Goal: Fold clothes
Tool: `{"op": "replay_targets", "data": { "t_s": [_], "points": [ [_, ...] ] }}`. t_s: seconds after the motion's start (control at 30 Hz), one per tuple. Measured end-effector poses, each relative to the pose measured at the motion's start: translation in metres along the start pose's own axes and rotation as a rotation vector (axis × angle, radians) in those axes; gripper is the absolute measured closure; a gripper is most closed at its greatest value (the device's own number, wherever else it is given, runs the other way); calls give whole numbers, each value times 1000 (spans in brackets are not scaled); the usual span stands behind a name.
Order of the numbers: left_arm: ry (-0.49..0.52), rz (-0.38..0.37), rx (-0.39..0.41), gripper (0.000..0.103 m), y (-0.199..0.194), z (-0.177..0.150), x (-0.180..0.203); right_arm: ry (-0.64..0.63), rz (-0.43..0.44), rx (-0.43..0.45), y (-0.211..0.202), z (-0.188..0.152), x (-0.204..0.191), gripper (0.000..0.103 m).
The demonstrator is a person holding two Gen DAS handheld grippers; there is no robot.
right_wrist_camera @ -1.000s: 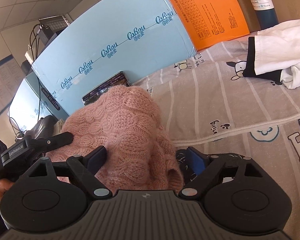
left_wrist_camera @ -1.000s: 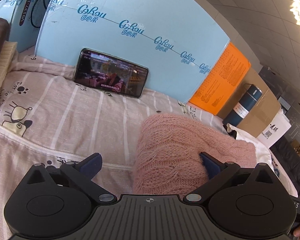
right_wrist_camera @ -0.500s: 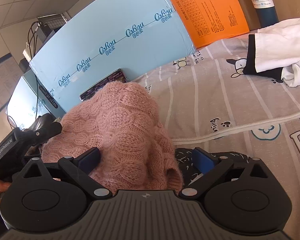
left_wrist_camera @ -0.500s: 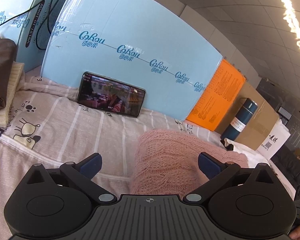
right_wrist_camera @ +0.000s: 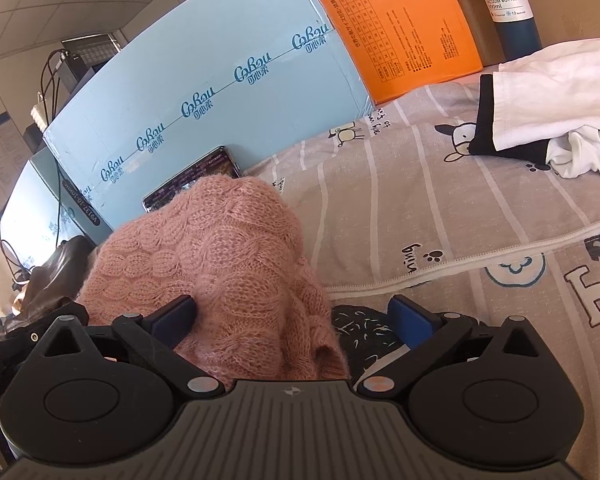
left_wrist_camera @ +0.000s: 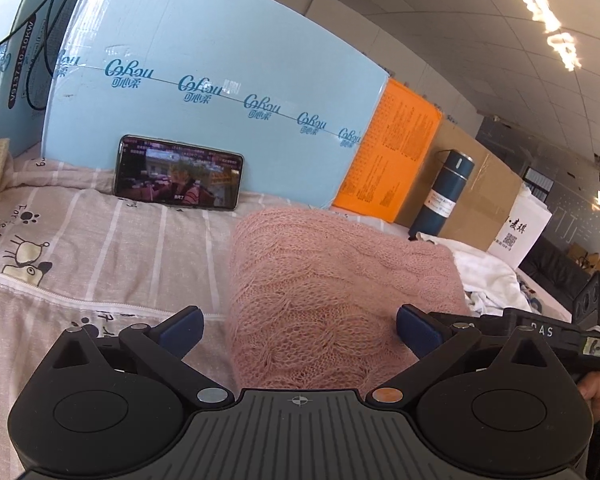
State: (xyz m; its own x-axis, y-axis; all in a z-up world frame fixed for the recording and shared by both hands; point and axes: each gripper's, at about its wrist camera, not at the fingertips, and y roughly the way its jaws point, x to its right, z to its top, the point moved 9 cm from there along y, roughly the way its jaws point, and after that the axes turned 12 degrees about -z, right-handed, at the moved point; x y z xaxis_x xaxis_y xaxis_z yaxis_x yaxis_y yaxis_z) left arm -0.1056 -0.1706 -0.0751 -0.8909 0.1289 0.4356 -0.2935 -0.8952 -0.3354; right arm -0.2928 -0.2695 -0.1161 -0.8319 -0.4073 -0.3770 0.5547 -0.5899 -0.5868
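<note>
The pink sweater (left_wrist_camera: 332,280) lies folded in a lump on the bed (left_wrist_camera: 100,240). Its near edge is hidden under both tongs. The sweater covers part of the phone (right_wrist_camera: 172,192) in the right view. The left tongs (left_wrist_camera: 298,326) and right tongs (right_wrist_camera: 294,316) are both wide open, holding nothing. A white shirt (right_wrist_camera: 548,96) is cut off at the side.
</note>
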Motion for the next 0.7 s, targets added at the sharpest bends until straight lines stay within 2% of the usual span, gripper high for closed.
{"op": "replay_targets", "data": {
  "t_s": [0.2,0.7],
  "points": [
    [11,64,-75,0,12,-13,-9,-6,5,-4,1,0,-1,0],
    [-15,60,-45,0,15,-8,-15,102,85,-54,1,5,6,0]
  ]
}}
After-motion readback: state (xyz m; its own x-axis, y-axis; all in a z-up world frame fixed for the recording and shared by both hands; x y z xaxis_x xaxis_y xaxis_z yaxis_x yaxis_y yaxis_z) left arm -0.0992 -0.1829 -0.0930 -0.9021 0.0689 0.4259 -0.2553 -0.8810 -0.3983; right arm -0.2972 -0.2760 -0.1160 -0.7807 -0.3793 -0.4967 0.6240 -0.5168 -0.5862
